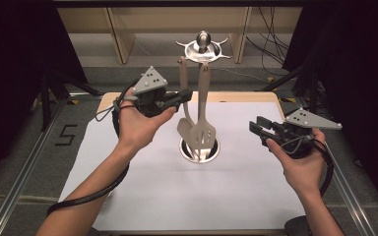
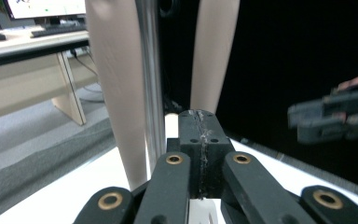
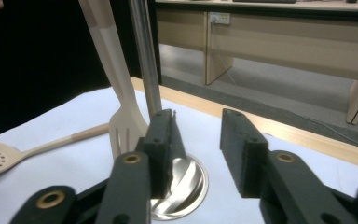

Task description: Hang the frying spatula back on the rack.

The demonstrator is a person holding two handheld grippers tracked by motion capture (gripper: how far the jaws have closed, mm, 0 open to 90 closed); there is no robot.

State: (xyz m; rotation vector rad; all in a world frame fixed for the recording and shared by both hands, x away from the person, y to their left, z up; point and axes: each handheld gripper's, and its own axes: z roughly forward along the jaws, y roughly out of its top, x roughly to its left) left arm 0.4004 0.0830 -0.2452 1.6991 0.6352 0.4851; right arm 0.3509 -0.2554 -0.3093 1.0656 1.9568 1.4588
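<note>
Near edge of the white surface [image 1: 142, 196]: 2 forearms come in from below, palms turned up, each hand cradling a claw with its cable looping down past the wrist. Right claw [image 1: 256, 126] held low just beside the right edge of the surface, pointing left toward the utensil stand [image 1: 201, 88]; its jaws spread apart, nothing between them. Left claw [image 1: 187, 94] raised higher, level with the hanging handles, tip just beside them; its jaws pressed together, gripping nothing. At center, the stand's round steel base [image 1: 200, 150] sits on the surface, pole rising to a hook ring on top. 2 beige tools hang from the ring: a slotted turner [image 1: 203, 129] in front, a spoon [image 1: 184, 125] behind it. Open sheet on all sides of the base. A "5" [image 1: 65, 134] is marked on the floor at left.
</note>
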